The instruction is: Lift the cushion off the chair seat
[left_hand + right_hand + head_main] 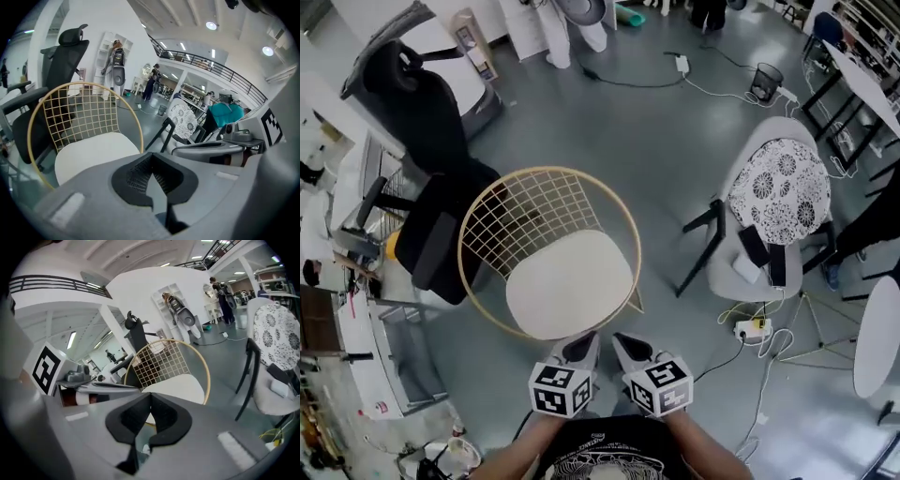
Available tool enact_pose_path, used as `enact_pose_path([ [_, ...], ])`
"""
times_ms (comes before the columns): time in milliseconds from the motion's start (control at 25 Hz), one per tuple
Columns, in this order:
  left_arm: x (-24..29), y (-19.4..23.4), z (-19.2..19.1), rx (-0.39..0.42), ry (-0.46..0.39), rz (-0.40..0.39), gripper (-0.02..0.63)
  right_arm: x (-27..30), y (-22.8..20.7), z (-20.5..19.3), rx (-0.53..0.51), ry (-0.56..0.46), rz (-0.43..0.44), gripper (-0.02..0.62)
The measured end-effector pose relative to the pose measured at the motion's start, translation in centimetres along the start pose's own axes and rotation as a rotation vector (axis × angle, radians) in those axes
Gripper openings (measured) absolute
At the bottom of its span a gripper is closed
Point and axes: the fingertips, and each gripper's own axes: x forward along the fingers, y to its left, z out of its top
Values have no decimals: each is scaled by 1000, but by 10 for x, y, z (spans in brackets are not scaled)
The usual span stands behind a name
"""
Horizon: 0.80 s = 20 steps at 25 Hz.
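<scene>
The left gripper (584, 343) and right gripper (624, 343) are held side by side, jaws pressed together on nothing, with the white cushion (570, 283) seen just ahead on the wire chair (548, 171).

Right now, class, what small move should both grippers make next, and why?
Probably open both jaws first: the left gripper and right gripper are shut and empty, just short of the front edge of the white cushion.

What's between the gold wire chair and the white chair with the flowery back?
Nothing, just bare grey floor, clearest in the head view.
</scene>
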Motion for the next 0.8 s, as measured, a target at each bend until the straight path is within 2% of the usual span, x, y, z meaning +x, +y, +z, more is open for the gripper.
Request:
enact_pose_path([
  [200, -8, 39, -5, -125, -57, 121, -3, 37, 10, 7, -110, 104, 121, 0],
  [400, -31, 86, -18, -291, -159, 189, -3, 71, 42, 3, -248, 197, 206, 0],
  [520, -22, 97, -29, -391, -220, 192, -3, 84, 34, -6, -310, 260, 223, 0],
  [600, -13, 106, -40, -431, -223, 181, -3, 97, 28, -10, -343, 271, 206, 0],
  [800, 4, 112, -71, -544, -245, 142, -3, 111, 30, -22, -348, 281, 201, 0],
])
